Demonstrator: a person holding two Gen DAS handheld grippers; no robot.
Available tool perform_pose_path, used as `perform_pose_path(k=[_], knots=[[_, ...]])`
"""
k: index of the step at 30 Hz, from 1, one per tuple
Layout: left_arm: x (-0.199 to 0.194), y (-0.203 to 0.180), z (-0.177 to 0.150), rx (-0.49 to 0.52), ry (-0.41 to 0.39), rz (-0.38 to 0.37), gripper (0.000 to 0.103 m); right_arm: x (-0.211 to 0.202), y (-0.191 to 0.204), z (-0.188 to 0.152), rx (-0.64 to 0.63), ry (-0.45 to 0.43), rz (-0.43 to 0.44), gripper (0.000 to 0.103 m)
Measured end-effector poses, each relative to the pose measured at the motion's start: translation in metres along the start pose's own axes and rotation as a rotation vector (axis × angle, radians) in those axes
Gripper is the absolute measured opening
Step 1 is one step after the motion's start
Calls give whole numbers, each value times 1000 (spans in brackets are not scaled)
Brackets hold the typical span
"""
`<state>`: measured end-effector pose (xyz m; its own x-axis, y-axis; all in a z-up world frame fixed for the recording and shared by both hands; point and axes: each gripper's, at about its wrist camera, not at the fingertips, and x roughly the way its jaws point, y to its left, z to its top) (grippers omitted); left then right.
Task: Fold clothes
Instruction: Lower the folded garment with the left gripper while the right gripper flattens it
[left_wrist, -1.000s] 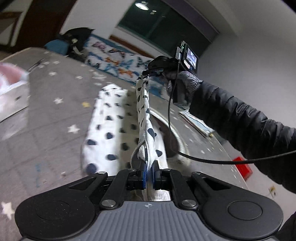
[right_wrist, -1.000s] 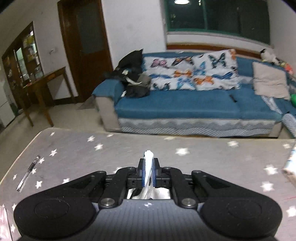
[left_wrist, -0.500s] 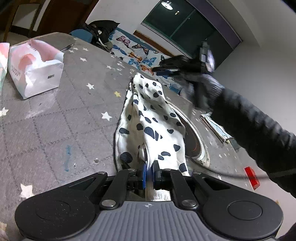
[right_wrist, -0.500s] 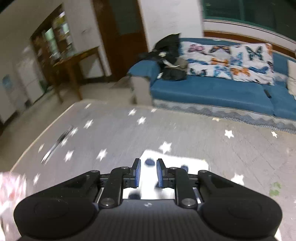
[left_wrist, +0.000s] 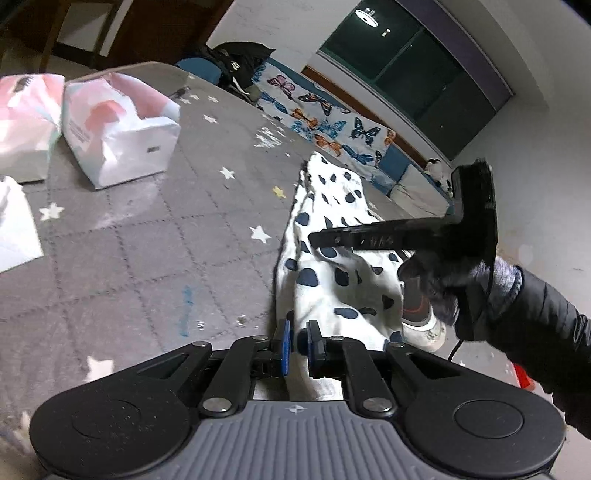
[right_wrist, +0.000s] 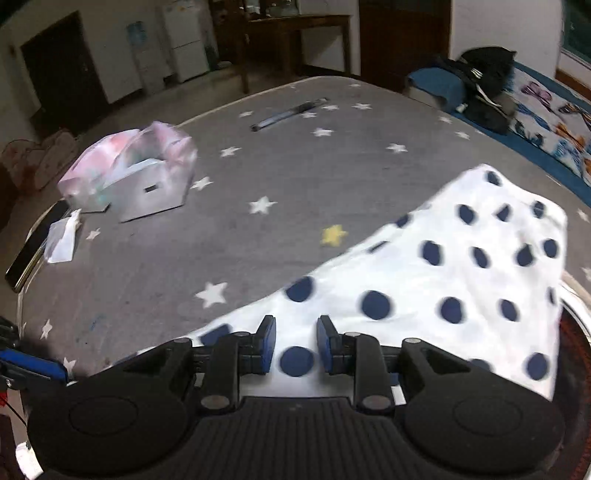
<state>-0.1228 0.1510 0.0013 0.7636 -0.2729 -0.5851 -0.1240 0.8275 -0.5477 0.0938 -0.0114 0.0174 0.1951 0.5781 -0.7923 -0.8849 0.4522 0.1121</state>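
The left gripper (left_wrist: 296, 341), a black two-finger tool with blue pads, has its fingers a little apart with the near edge of a white cloth with dark blue spots (left_wrist: 334, 254) lying in the narrow gap; whether the pads touch the fabric cannot be told. The right gripper (right_wrist: 293, 341) hangs just above the same spotted cloth (right_wrist: 461, 280), its blue-padded fingers spread well apart and holding nothing. Seen from the left wrist, the right tool is gripped by a dark knitted glove (left_wrist: 443, 284) on an arm in a black padded sleeve (left_wrist: 535, 325). The cloth lies loosely folded on a grey quilted table cover with white stars (right_wrist: 280, 173), its right side overlapping a round white-rimmed dark dish (right_wrist: 576, 332). Farther out on the cover sit a pink and white paper tissue pack (right_wrist: 147, 184), a crumpled white tissue (right_wrist: 62, 240) and a dark pen (right_wrist: 288, 112). Beyond the table stands a blue sofa with butterfly-print cushions (left_wrist: 325, 122).
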Motion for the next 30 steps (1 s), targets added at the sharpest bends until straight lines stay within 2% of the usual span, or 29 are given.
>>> perform_pose_path(k=[2,6,10,13,16,17,20,23,30], knots=[[-6,-1,3,7,-20,10,13,2,-2,6,33,-26,31,29],[-12,-6,12,35,-62,10,15,-2,-16,14,109,-74,-8,29],[-3,-15,23,65,-70,-12,15,-5,-30,23,186,-122,-47,30],[8,-22,29,86,-63,-27,19,11,-46,27,256,-108,-51,30],[21,-30,37,112,-55,-38,27,27,-53,29,293,-120,12,33],[24,-32,40,122,-52,-41,29,26,-54,31,291,-127,30,36],[35,-40,47,153,-48,-37,40,17,-58,34,287,-148,61,37],[46,-45,53,172,-39,-42,41,-9,-67,26,278,-160,40,37],[74,-53,54,214,10,-81,38,-39,-83,-23,296,-127,14,37]])
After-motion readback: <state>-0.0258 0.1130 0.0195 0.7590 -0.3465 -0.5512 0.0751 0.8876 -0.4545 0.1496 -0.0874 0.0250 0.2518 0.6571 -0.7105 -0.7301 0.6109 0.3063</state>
